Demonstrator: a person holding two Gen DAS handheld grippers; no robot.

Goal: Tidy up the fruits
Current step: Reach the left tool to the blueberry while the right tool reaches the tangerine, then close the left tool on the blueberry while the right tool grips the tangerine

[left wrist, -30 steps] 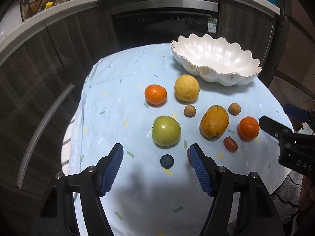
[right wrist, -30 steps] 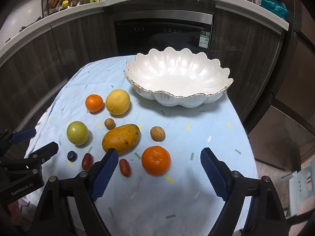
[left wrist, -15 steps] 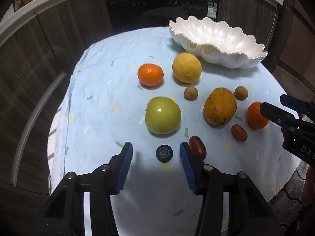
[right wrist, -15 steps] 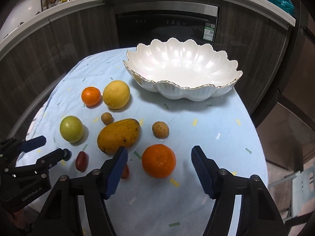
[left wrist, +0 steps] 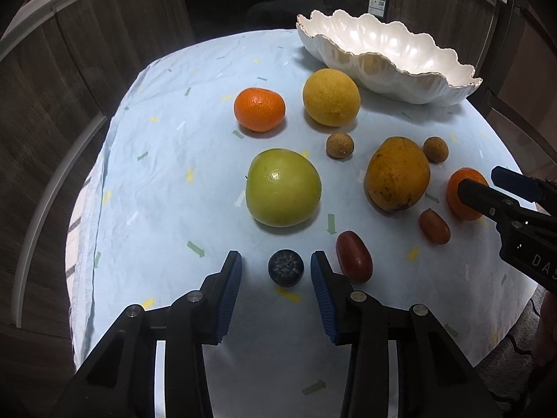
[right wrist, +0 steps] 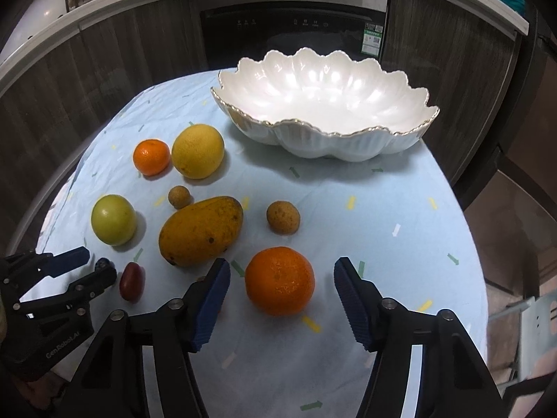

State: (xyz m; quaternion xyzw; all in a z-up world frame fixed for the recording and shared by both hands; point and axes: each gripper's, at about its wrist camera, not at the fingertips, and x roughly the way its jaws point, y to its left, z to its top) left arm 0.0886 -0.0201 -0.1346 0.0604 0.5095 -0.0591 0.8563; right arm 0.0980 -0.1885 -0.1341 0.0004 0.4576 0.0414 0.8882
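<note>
A small dark blueberry (left wrist: 285,267) lies on the pale blue cloth between the blue pads of my left gripper (left wrist: 276,261). The jaws are closing, with a gap still showing on each side of the berry. My right gripper (right wrist: 282,268) straddles an orange (right wrist: 279,280); its jaws are also closing and the pads stand clear of the peel. The white scalloped bowl (right wrist: 323,104) stands empty at the back right of the table.
On the cloth lie a green apple (left wrist: 282,187), a mango (left wrist: 397,174), a yellow citrus (left wrist: 330,97), a second orange (left wrist: 259,109), two brown longans (left wrist: 339,145) and two red oblong fruits (left wrist: 354,256). Dark cabinets and an oven ring the table.
Both grippers have sunk toward the table and their jaws have narrowed, the left around the blueberry, the right around the near orange.
</note>
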